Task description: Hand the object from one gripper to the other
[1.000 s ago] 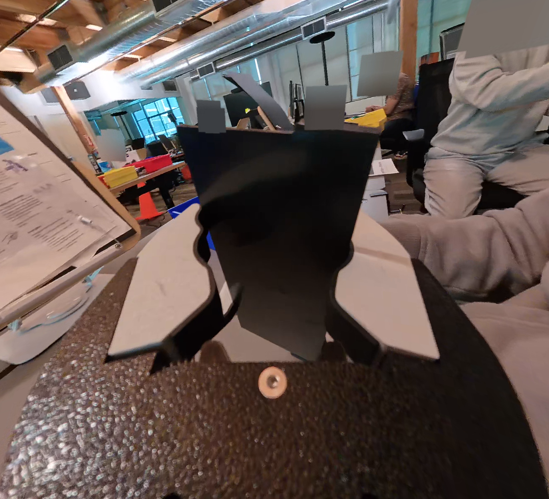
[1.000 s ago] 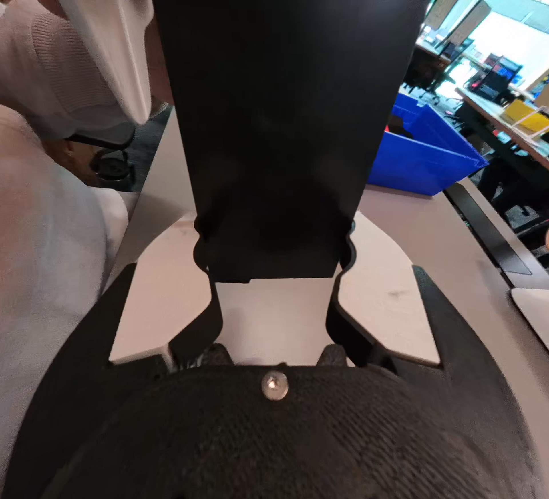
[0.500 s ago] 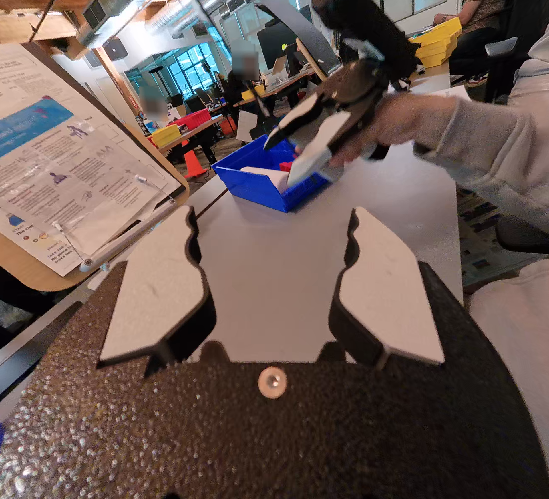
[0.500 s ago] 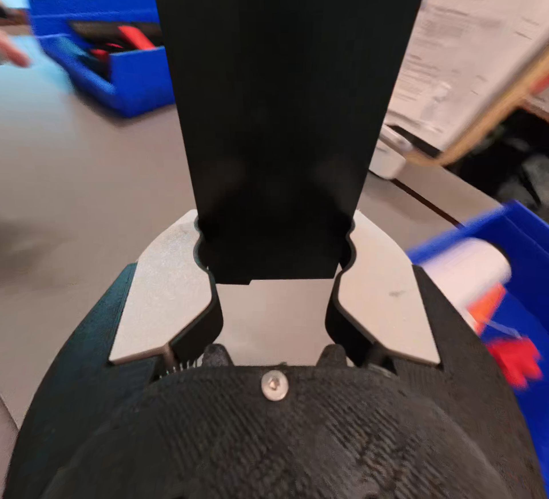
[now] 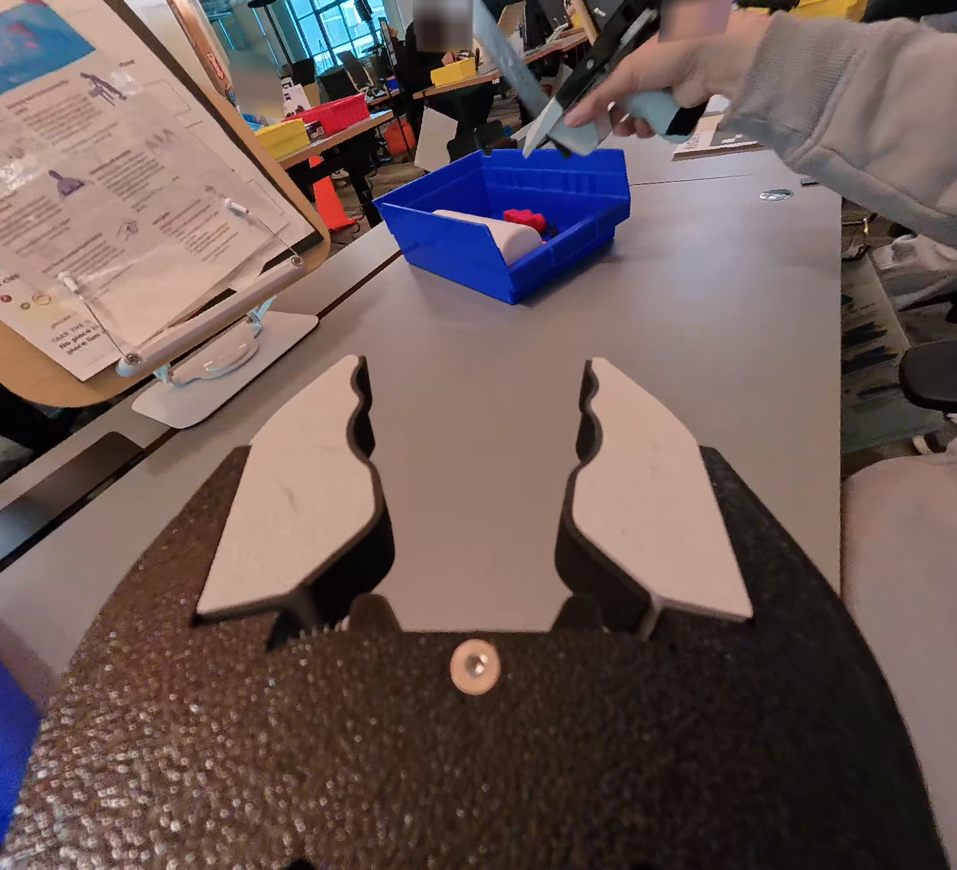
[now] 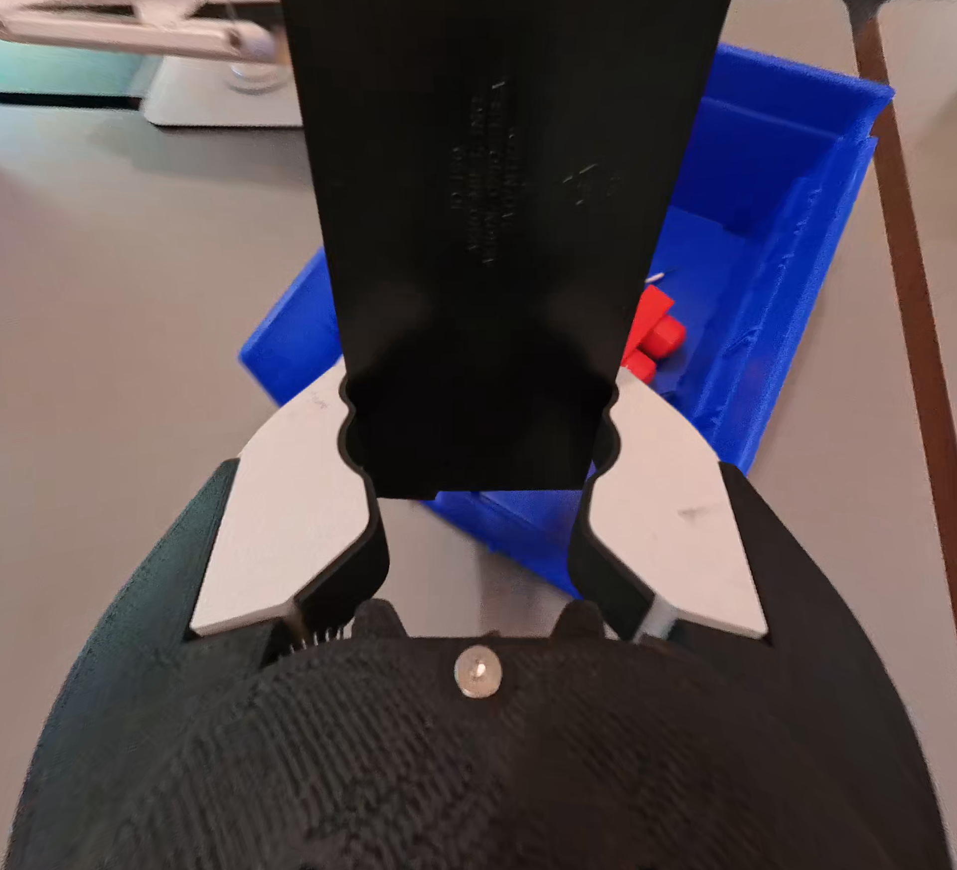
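A flat black plate is clamped between the fingers of my right gripper and sticks out forward, tilted down over a blue bin. In the left wrist view the right gripper hangs just above the bin's far wall, held by a hand in a grey sleeve. There the plate shows edge-on, rising up to the left. My left gripper is open and empty over the grey table, well short of the bin.
The blue bin holds a red piece and a white object. A document stand on a metal base stands at the left. The table's right edge drops to chairs. People sit at desks far behind. There is about 40 cm between the tips of the two grippers.
One second ago both grippers gripped the black plate. The left gripper has let go and stands open. The right gripper has carried the plate away to above the blue bin.
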Motion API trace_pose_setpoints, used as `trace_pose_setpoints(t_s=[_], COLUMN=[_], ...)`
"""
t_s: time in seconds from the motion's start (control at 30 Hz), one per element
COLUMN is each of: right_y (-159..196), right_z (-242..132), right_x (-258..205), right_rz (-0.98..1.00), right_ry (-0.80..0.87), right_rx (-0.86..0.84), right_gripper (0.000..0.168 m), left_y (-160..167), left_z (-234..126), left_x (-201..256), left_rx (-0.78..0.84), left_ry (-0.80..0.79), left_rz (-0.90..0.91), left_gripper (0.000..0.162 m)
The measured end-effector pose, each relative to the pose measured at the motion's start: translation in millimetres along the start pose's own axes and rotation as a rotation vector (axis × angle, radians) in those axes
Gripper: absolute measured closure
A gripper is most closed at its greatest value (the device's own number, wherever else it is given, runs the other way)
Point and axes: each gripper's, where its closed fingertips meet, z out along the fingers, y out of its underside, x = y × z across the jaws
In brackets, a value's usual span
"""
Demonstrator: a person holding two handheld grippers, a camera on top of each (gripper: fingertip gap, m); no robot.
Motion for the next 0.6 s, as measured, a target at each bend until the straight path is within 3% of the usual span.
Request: trace_pose_setpoints(t_s=[0.03,0.17,0.3,0.47,0.6], right_y=[2.7,16.0,13.9,-3.4,-20.4], right_z=[9.4,36.4,31.0,-30.3,-56.5], right_x=[4.2,11.7,11.4,-16.8,-52.7], right_rz=[-0.005,-0.023,-0.042,-0.106,-0.343], right_ry=[0.028,0.111,0.165,0.196,0.193], right_rx=[-0.021,-0.024,0.107,0.402,0.574], right_gripper=[0.079,0.079,0.087,0.081,0.088], left_y=[0.7,2.3,3.1,10.8,24.2], left_z=[-1.2,-5.8,-17.1,-77.2,-147.1], left_x=[-1.1,-10.8,-28.2,-104.1,-172.4], left_rx=[0.003,0.009,0.005,-0.076,-0.170], left_ry=[0.003,-0.017,-0.076,-0.437,-0.742], left_rz=[-0.006,-0.049,-0.074,-0.123,-0.040], left_gripper=[0.086,0.086,0.086,0.091,0.098])
